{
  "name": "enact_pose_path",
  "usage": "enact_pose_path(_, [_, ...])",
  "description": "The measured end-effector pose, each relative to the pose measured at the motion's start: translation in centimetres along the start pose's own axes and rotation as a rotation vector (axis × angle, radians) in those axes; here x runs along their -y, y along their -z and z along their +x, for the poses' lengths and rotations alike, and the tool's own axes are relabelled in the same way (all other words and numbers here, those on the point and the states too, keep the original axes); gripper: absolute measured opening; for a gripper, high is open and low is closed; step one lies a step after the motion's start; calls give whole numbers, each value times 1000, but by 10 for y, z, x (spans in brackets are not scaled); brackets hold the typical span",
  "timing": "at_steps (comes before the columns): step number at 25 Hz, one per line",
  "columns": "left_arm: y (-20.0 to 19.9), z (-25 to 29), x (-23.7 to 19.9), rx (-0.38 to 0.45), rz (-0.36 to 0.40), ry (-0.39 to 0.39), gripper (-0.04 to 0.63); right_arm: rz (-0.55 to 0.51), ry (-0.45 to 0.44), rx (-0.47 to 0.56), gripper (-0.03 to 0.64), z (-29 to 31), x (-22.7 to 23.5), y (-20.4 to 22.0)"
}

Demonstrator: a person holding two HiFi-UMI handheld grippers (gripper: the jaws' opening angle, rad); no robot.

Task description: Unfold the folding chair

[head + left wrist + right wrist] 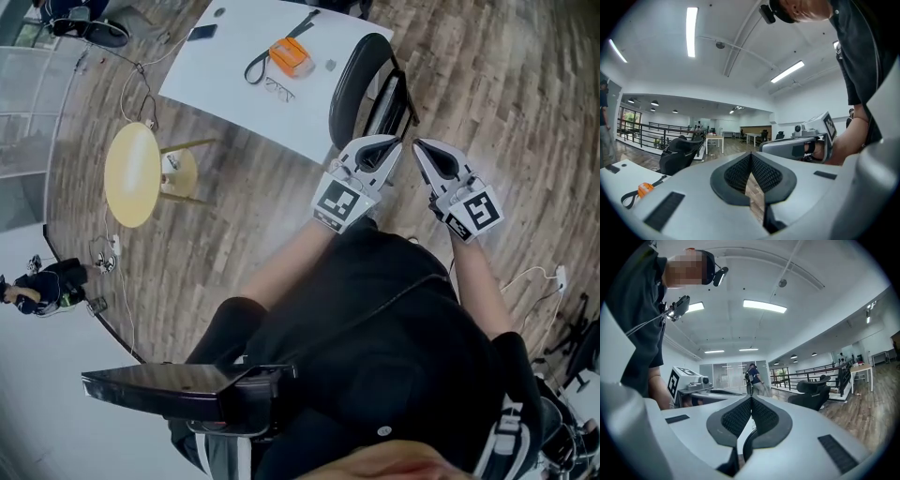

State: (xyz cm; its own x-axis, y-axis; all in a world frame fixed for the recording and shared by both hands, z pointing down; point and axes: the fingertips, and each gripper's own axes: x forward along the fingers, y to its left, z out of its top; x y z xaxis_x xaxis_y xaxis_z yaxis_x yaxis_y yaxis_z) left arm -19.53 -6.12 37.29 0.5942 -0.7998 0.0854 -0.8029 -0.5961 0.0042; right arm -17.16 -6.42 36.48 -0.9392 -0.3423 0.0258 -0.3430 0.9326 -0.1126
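Note:
In the head view the black folding chair (359, 87) stands folded, upright against the near edge of the white table (220, 80). Its dark frame (394, 103) shows on its right side. My left gripper (390, 143) and right gripper (419, 147) are side by side just short of the chair, both pointing at it and not touching it. The left gripper's (751, 157) ribbed pads meet with nothing between them. So do the right gripper's (751, 399). Each gripper view shows the other gripper alongside.
On the white table lie an orange tape measure (291, 56) with a black strap, a pair of glasses (278, 89) and a phone (202, 33). A small round yellow table (131, 173) stands to the left. Cables run over the wooden floor. Far off are a black office chair (813, 394) and a person (752, 376).

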Motion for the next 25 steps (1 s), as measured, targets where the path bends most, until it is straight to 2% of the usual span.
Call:
enact_pose_path(5, [3,-4,-48,0,-14,29,5,1,69,-8,8,46,12,3])
enact_pose_path(11, [24,-8,-97,-52,-26,32,5,35,190,-41,8,81,32,22])
enact_pose_path(14, [43,-7,-123,-110,-46,3,5,90,237,-55,8,92,45,39])
enact_pose_path(18, [69,-2,-162,-184,-120,-67,5,113,274,-83,8,107,66,58])
enact_pose_path(22, [106,12,-186,-313,-129,-102,5,154,299,-125,8,118,87,88])
enact_pose_path(25, [135,18,-200,-405,-178,-131,6,191,311,-149,8,123,96,110])
